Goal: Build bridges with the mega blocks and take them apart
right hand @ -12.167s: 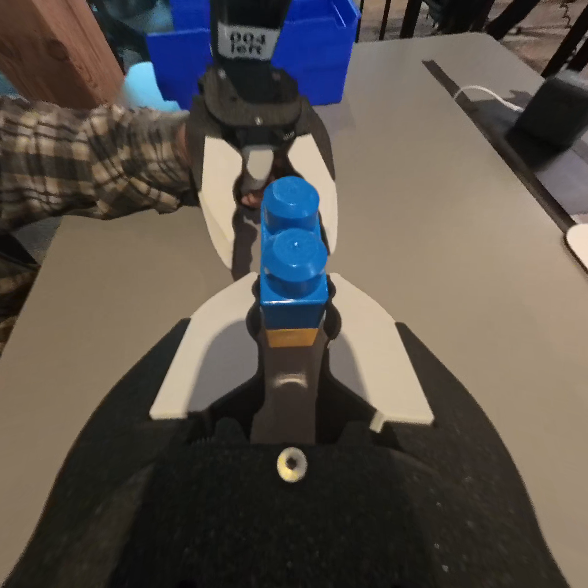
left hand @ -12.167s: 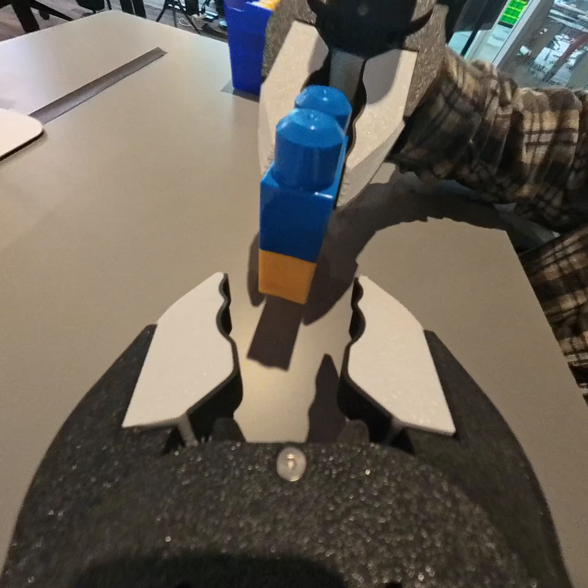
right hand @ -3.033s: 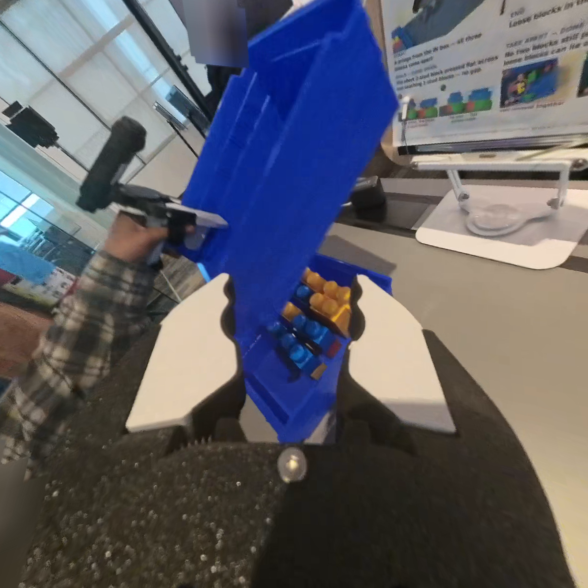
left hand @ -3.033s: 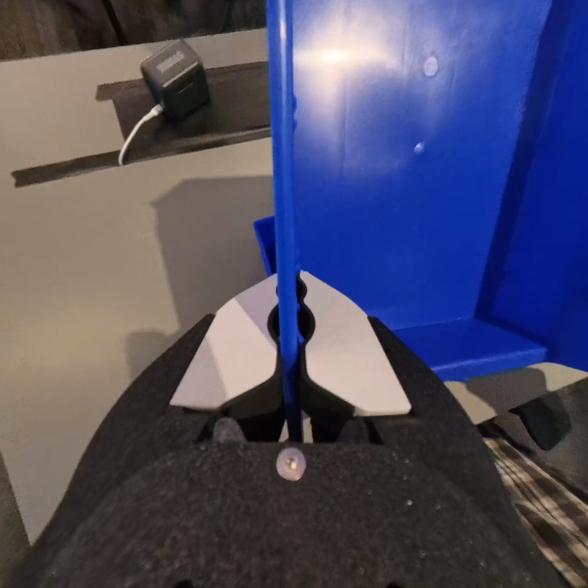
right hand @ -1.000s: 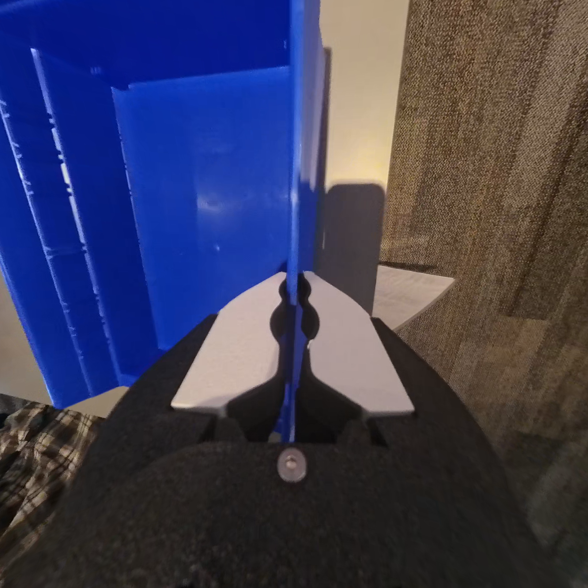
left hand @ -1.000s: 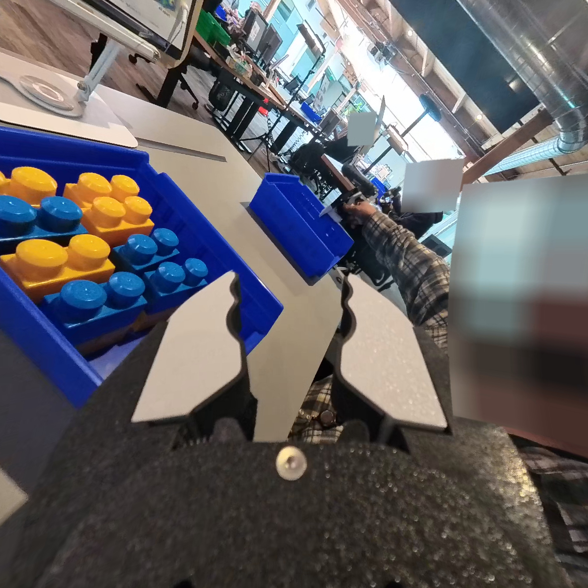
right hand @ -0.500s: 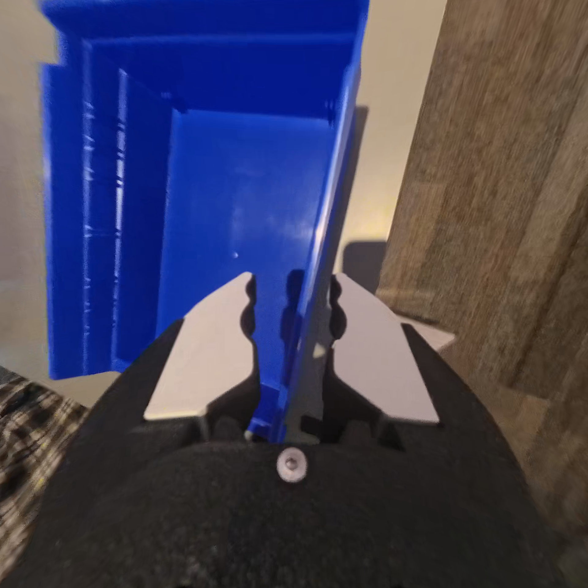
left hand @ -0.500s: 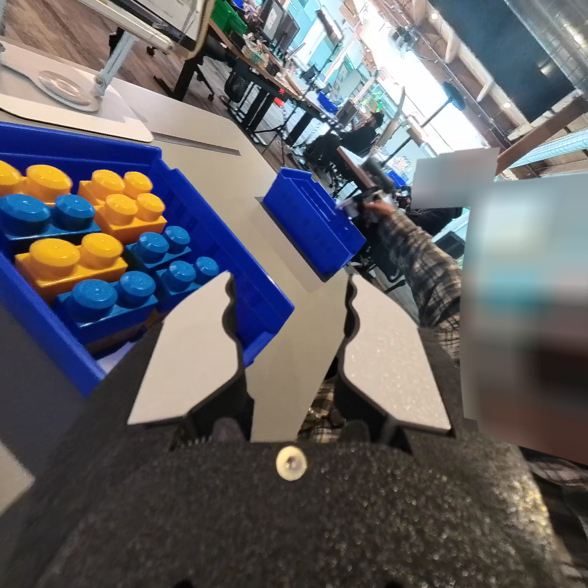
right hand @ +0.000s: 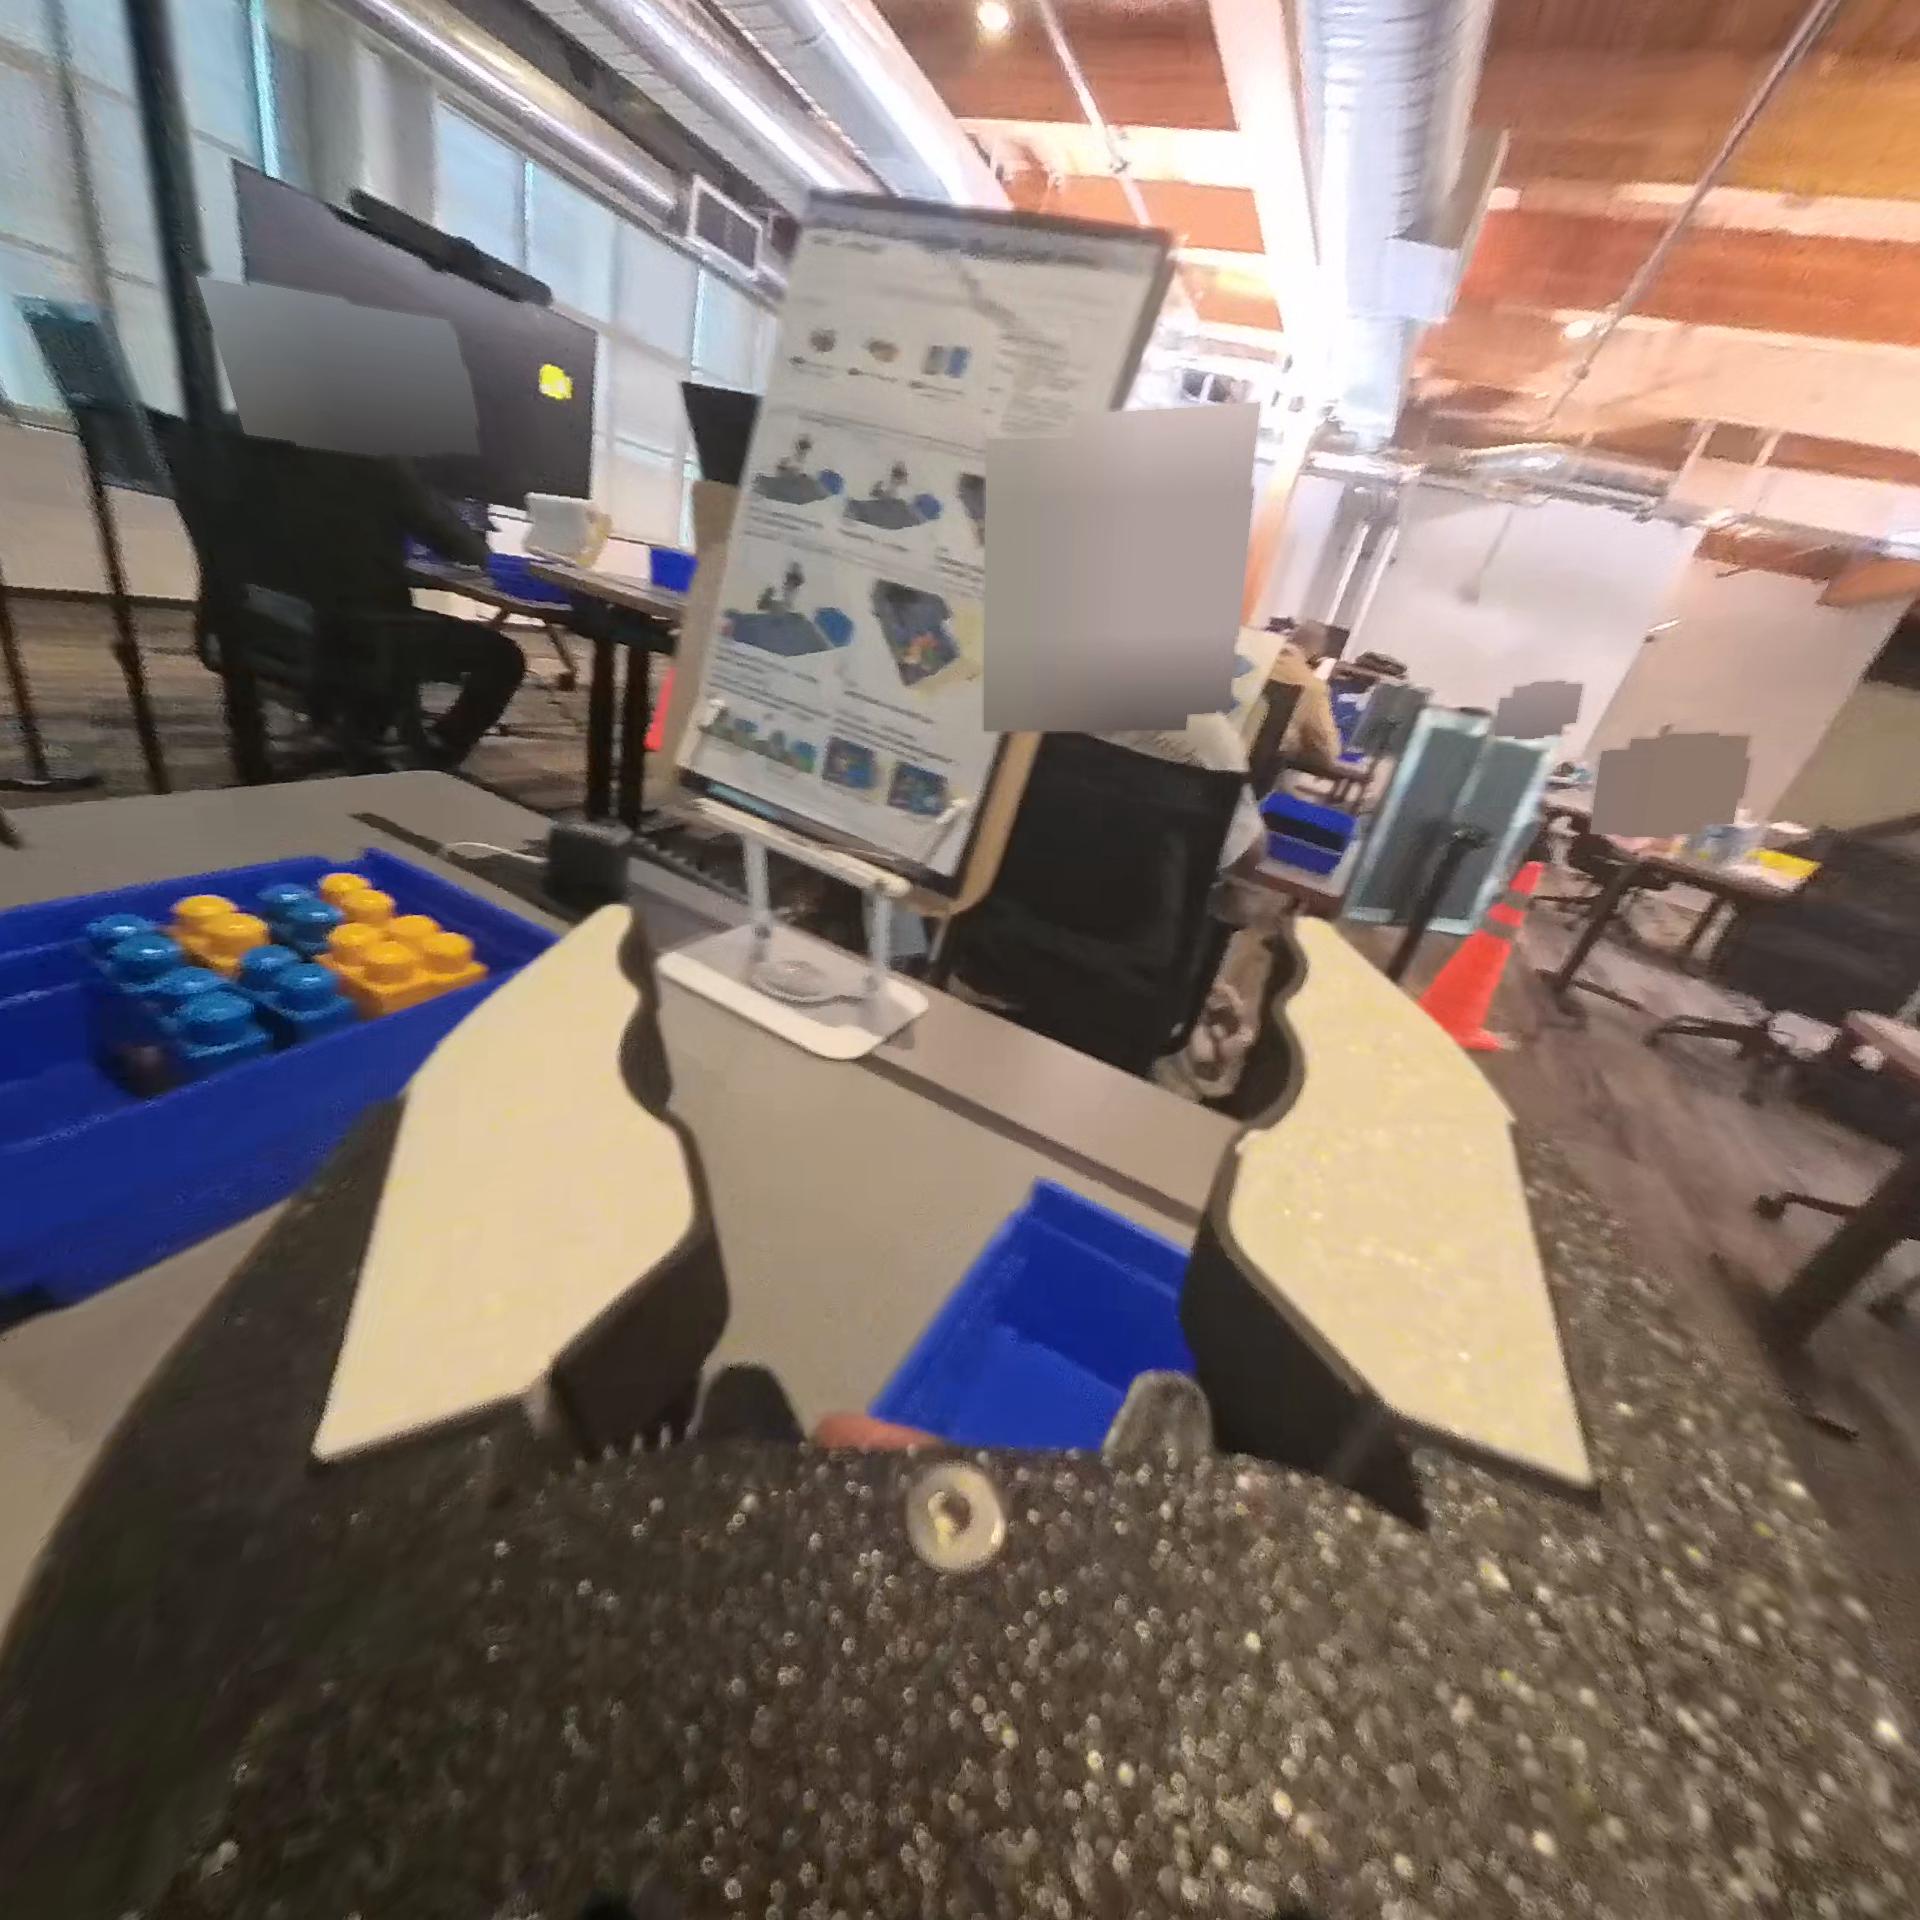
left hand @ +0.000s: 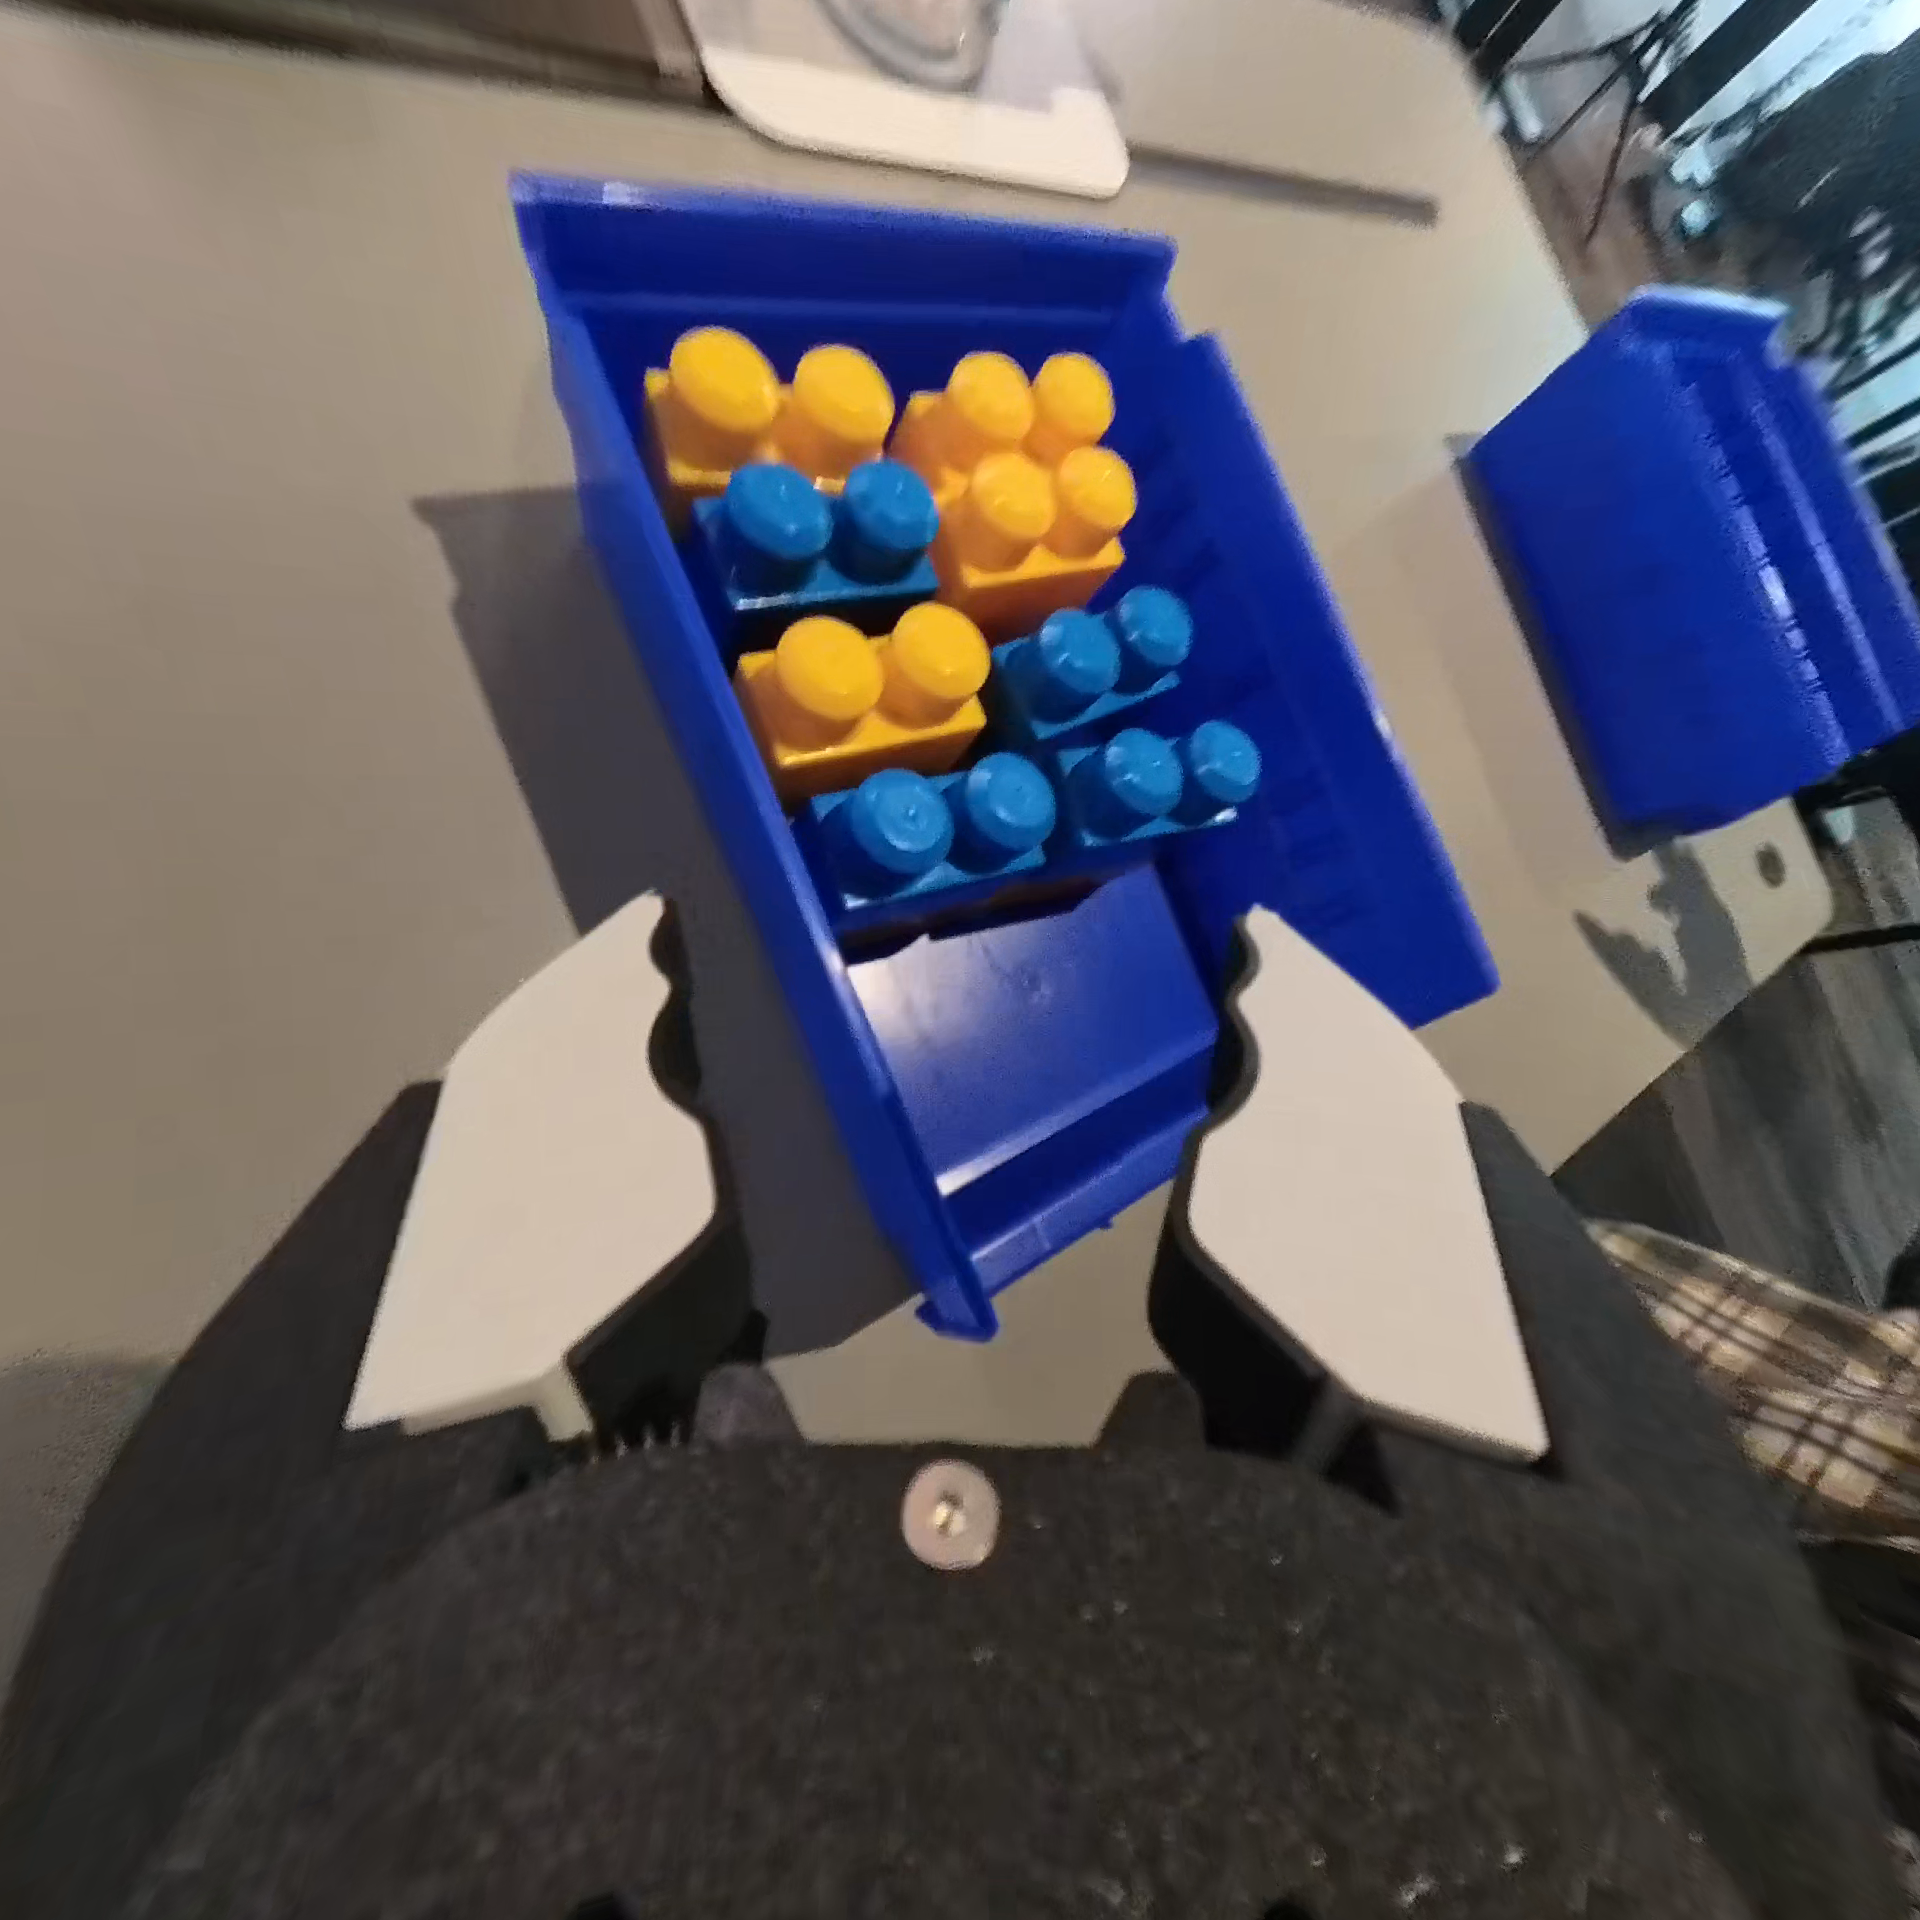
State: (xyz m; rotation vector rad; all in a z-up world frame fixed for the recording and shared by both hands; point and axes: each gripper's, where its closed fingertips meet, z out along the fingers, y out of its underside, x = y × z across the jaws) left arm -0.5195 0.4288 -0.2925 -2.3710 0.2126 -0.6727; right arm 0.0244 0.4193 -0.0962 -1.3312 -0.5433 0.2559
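A blue bin (left hand: 1018, 1039) on the grey table holds several yellow blocks (left hand: 862, 696) and blue blocks (left hand: 935, 831), studs up. My left gripper (left hand: 951, 925) is open and empty, above the bin's near end, which shows between its fingers. My right gripper (right hand: 961, 925) is open and empty, looking level across the table. In the right wrist view the bin of blocks (right hand: 156, 1122) is at the left. An empty blue bin (right hand: 1039, 1340) lies low between the right fingers, apart from them. It also shows in the left wrist view (left hand: 1662, 561), at the right table edge.
A white stand base (left hand: 914, 114) sits behind the bin and carries an instruction board (right hand: 914, 582). A black cube with a cable (right hand: 587, 862) is at the table's back. A black chair (right hand: 1091, 894), an orange cone (right hand: 1475, 966) and other desks stand beyond the table.
My right gripper opened off the empty bin's wall and swung up to look across the table. My left gripper, open throughout, turned to look down onto the bin of blocks.
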